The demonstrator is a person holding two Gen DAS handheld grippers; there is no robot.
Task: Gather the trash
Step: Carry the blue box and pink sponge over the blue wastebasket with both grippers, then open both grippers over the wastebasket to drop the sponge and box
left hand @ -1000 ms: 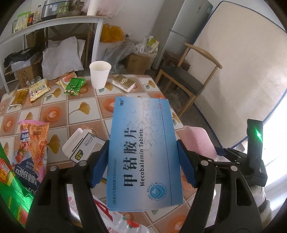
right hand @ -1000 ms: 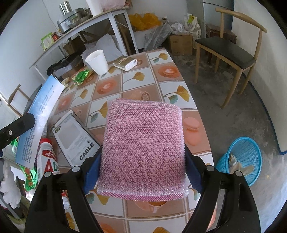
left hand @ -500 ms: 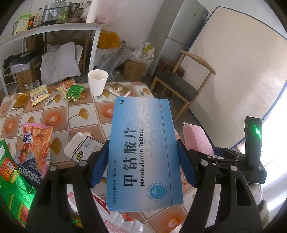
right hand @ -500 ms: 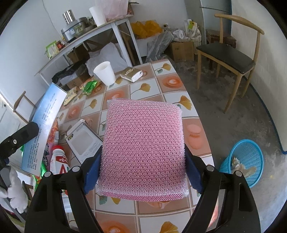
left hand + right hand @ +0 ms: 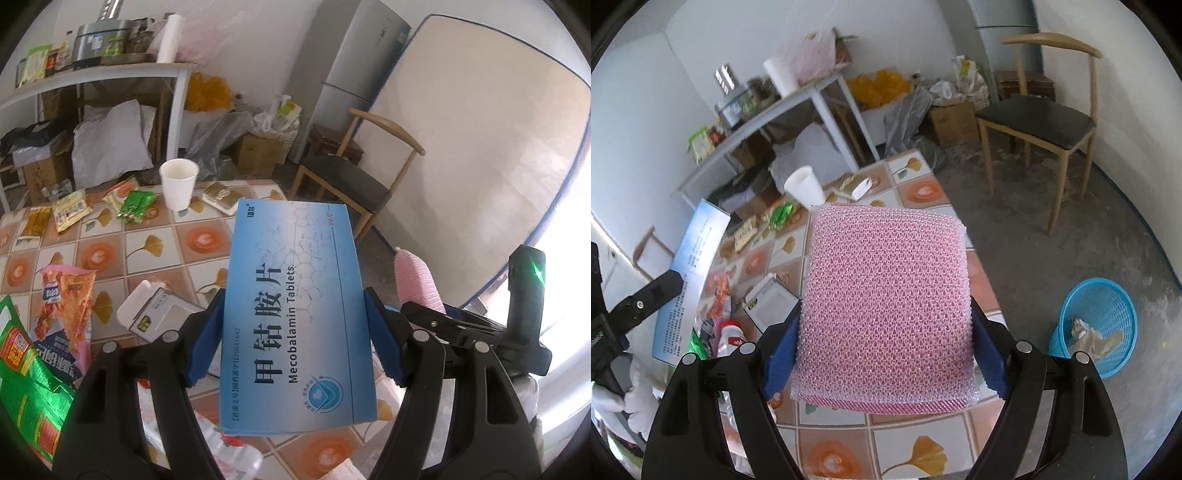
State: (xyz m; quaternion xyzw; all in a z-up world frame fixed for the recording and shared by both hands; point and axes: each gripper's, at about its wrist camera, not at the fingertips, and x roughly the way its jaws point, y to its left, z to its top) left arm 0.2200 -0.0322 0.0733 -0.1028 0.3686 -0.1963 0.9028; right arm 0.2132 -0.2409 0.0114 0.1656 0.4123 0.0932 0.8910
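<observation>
Left wrist: left gripper (image 5: 295, 343) has lifted higher off the bench (image 5: 155, 254), jaws pinching the blue tablet box (image 5: 295, 314), flat and undented.

Right wrist: right gripper (image 5: 884, 354) also risen, jaws pinching the pink mesh sponge (image 5: 886, 306); blue basket (image 5: 1108, 306) on floor past bench's right edge, likely next.

Crowded on the left of the tabletop (image 5: 916, 446): snack bags (image 5: 66, 306), bottle (image 5: 729, 334), small box (image 5: 772, 304). Bare tiles along the right edge. Open floor (image 5: 1052, 266) beyond, clear to the blue basket (image 5: 1097, 325); chair (image 5: 1038, 122) farther back.
</observation>
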